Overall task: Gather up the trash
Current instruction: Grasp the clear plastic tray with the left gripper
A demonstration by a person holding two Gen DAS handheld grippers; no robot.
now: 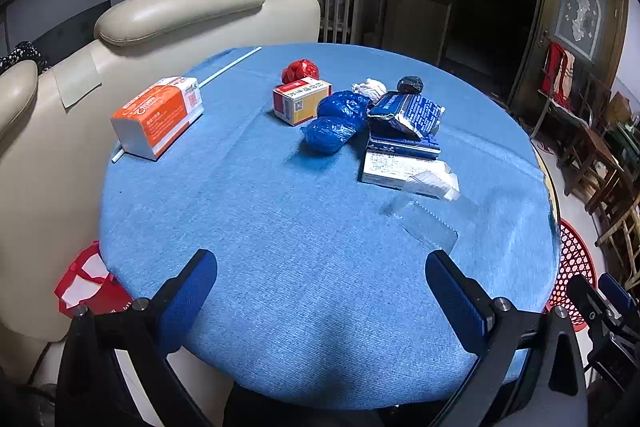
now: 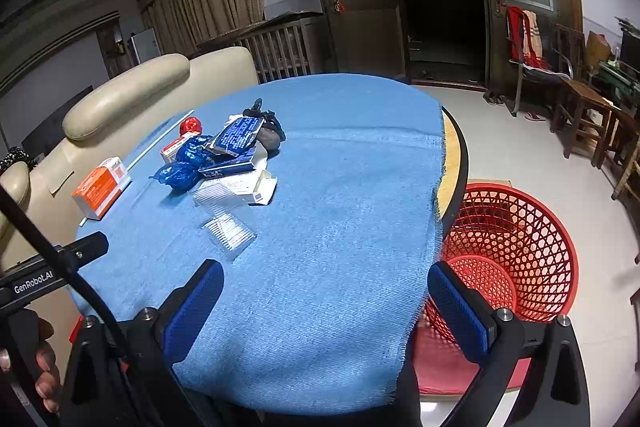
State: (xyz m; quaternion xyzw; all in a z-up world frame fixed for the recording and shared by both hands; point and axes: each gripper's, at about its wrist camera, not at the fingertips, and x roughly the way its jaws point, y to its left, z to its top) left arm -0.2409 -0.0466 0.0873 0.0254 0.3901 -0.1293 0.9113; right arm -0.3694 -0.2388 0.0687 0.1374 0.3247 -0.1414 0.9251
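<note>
Trash pile (image 1: pixel 376 123) mid-table, orange tissue pack (image 1: pixel 158 117) lengthwise toward sofa

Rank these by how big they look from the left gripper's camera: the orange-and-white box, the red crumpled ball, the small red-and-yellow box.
1. Orange-and-white box, clearly largest.
2. Small red-and-yellow box.
3. Red crumpled ball, smallest, though it lies farther back and partly behind that box.

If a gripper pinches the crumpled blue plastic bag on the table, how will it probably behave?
The crumpled blue plastic bag looks thin and glossy, so it will likely squash and feel light. Its wrinkled film may slip a little between the jaws. It touches the blue packet, so pulling it might drag that too.
</note>
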